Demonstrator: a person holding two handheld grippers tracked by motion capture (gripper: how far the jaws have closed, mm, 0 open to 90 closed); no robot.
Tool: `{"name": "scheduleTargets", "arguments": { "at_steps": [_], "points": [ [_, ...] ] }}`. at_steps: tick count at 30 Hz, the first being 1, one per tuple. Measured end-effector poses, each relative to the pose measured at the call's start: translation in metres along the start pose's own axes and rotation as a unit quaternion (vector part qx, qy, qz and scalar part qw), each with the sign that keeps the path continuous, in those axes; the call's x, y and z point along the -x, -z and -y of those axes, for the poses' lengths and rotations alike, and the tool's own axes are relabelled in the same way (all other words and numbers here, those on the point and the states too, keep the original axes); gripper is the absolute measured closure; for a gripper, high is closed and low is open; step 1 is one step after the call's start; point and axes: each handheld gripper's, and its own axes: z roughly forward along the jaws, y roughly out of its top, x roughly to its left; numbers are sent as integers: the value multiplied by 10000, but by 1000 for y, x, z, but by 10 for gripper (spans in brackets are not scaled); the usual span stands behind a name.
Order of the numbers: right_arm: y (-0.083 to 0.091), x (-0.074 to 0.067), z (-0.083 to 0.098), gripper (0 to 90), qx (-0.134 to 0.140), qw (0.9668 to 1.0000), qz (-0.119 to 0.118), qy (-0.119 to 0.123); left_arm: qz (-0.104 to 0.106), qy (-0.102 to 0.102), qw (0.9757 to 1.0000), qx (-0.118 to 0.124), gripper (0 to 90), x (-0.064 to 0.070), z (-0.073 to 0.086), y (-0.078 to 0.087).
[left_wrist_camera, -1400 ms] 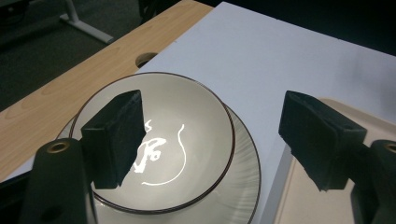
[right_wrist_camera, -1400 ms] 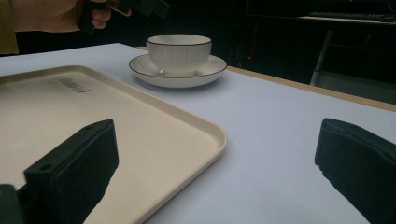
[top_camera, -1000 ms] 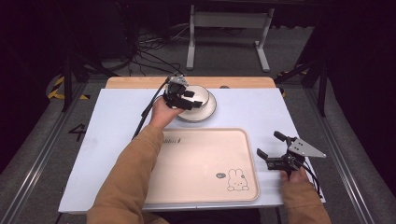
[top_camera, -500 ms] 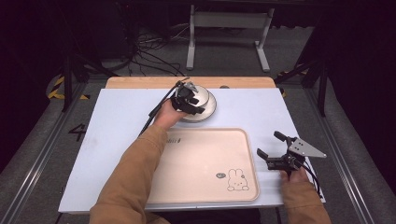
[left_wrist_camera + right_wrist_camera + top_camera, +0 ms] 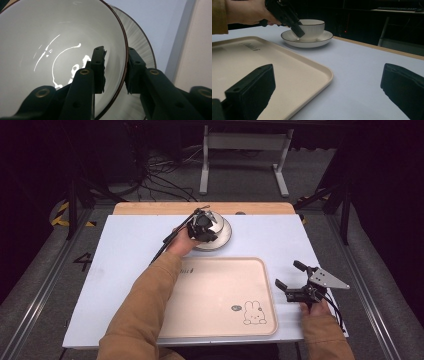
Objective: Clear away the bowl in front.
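Observation:
A white cup stands on its ribbed saucer at the back of the table. My left gripper straddles the cup's near wall, one jaw inside the cup and one outside above the saucer. The jaws of this gripper have just been closing with the rim between them. A gap shows between the inner pad and the wall. My right gripper rests open and empty at the table's right front, beside the tray. Its view shows the cup and the left gripper beyond.
The beige tray with a rabbit drawing lies in front of the saucer. A wooden strip runs along the table's far edge. Cables and a stand's legs lie on the floor behind.
My left gripper has shifted right and slightly down over the cup, ending with its jaws across the cup's rim. The right gripper has not moved.

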Motion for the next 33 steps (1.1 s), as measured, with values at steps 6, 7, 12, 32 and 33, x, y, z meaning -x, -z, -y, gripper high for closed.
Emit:
{"name": "scheduleTargets", "arguments": {
  "at_steps": [6, 7, 12, 32, 33],
  "points": [
    [0, 0, 0, 3, 2, 10000, 3, 8, -114, -189, 9997, -135, 802, 4, -2, -3],
    [0, 0, 0, 3, 1, 10000, 0, 13, -126, -208, 9996, -161, 804, 4, -3, -3],
    [0, -1, 0, 3, -1, 10000, 4, 21, -244, -315, 9989, -266, 817, 8, -6, -3],
    [0, -1, 0, 3, -3, 10000, 17, 30, -190, -134, 9983, -526, 823, 12, -18, 14],
    [0, -1, 0, 3, -1, 10000, 18, 29, -136, -146, 9983, -553, 823, 12, -18, 16]
  ]
}}
